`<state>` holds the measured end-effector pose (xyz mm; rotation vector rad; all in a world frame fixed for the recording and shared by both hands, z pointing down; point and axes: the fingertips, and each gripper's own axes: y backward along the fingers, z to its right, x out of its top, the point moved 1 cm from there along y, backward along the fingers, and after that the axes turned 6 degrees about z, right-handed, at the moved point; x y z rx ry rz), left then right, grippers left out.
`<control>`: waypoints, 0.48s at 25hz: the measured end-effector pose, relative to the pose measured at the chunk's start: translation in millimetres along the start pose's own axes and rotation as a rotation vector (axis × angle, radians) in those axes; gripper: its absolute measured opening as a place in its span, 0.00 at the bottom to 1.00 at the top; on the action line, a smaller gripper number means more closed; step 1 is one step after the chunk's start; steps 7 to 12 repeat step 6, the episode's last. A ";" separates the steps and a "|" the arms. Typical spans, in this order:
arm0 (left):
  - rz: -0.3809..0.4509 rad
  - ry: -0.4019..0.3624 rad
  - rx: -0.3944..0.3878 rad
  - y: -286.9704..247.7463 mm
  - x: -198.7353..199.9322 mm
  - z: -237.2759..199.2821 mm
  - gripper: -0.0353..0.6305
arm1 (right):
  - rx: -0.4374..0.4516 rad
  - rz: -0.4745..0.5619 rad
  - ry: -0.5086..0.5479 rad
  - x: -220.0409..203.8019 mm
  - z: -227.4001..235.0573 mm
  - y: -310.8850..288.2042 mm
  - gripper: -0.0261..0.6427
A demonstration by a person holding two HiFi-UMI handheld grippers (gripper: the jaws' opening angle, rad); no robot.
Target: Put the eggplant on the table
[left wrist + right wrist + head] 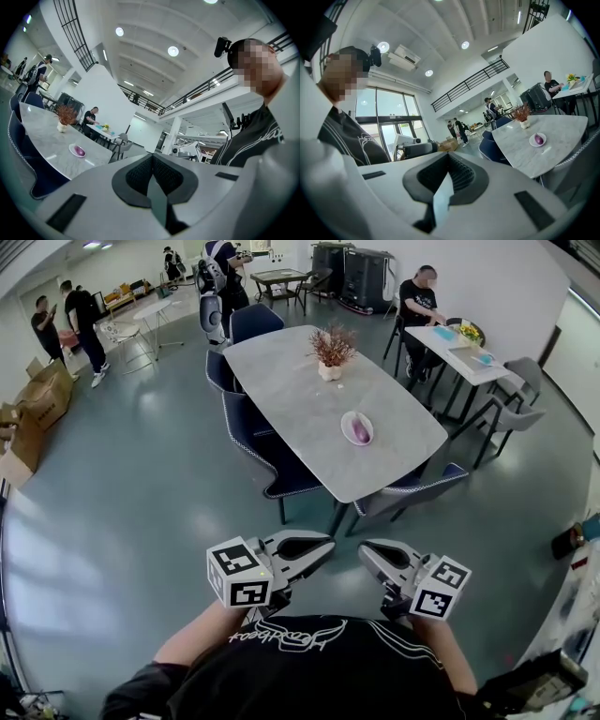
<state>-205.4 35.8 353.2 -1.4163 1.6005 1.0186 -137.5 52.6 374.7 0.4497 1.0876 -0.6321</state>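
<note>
Eggplant (360, 431), purple, lies in a small white plate (346, 418) toward the near right end of the grey bench (291, 371) in the head view. A vase of dried twigs (330, 352) stands farther along the middle, and dark blue chairs (262, 451) line the left side. The left gripper (322, 547) and the right gripper (368, 556) are held side by side close to the person's body, well apart from the bench.

In the left gripper view the fingers (136, 177) are clenched together with nothing between them, and the plate sits far off at the left.

In the right gripper view the fingers (459, 174) are likewise pressed together and empty, with the plate far off at the right.
</note>
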 end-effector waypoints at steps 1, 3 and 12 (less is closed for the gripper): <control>0.000 0.000 -0.002 0.9 -0.7 0.8 0.07 | -0.002 0.000 0.002 -1.1 -1.5 0.1 0.05; 0.001 -0.002 -0.006 3.3 -1.3 2.6 0.07 | -0.007 -0.003 0.005 -2.9 -4.2 0.3 0.05; 0.003 -0.013 -0.012 6.7 1.0 5.3 0.07 | -0.013 -0.006 0.015 -1.8 -7.1 0.0 0.05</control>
